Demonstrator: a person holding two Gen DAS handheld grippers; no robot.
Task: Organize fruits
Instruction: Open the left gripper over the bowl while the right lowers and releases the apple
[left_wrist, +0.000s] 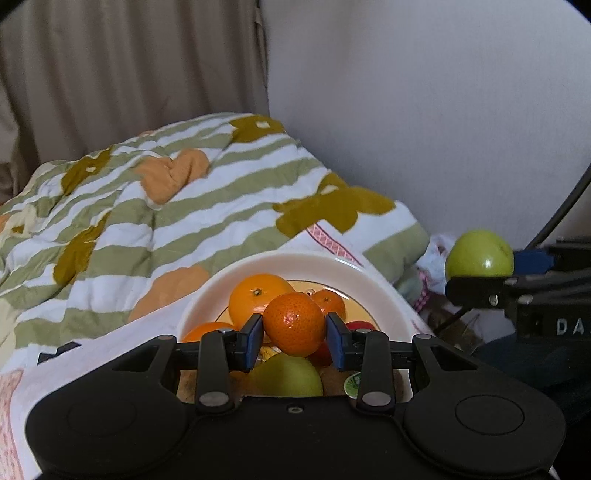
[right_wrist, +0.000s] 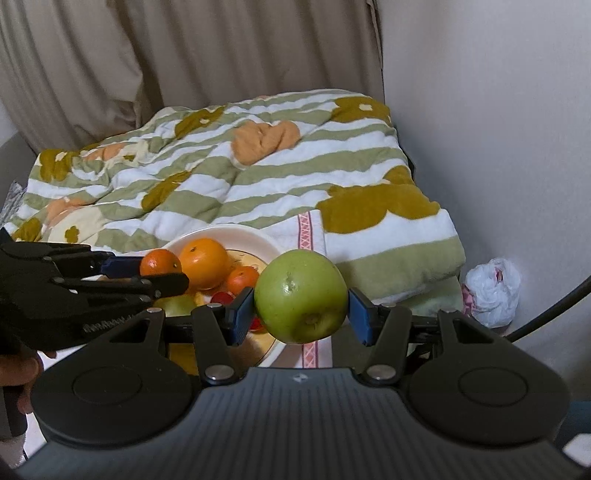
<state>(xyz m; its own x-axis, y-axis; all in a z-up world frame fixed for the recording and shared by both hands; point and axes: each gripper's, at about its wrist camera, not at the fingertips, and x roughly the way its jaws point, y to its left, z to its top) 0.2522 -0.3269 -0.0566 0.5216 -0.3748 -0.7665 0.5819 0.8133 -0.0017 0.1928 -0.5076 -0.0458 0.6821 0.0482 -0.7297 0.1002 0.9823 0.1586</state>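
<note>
My left gripper (left_wrist: 294, 338) is shut on a small tangerine (left_wrist: 293, 325) and holds it above a cream bowl (left_wrist: 295, 260) of fruit. The bowl holds a large orange (left_wrist: 255, 297), smaller tangerines, a green apple (left_wrist: 288, 374) and red fruit. My right gripper (right_wrist: 301, 312) is shut on a green apple (right_wrist: 300, 301), held in the air to the right of the bowl (right_wrist: 258, 236). The left gripper (right_wrist: 147, 275) with its tangerine (right_wrist: 160, 262) shows at the left of the right wrist view; the right gripper's apple (left_wrist: 479, 253) shows at the right of the left wrist view.
The bowl sits on a bed with a white and pink sheet (right_wrist: 306, 229). A striped green and white duvet (right_wrist: 240, 166) is bunched behind it. A white wall (right_wrist: 498, 129) runs along the right, beige curtains (right_wrist: 184, 55) behind. A white plastic bag (right_wrist: 493, 291) lies on the floor.
</note>
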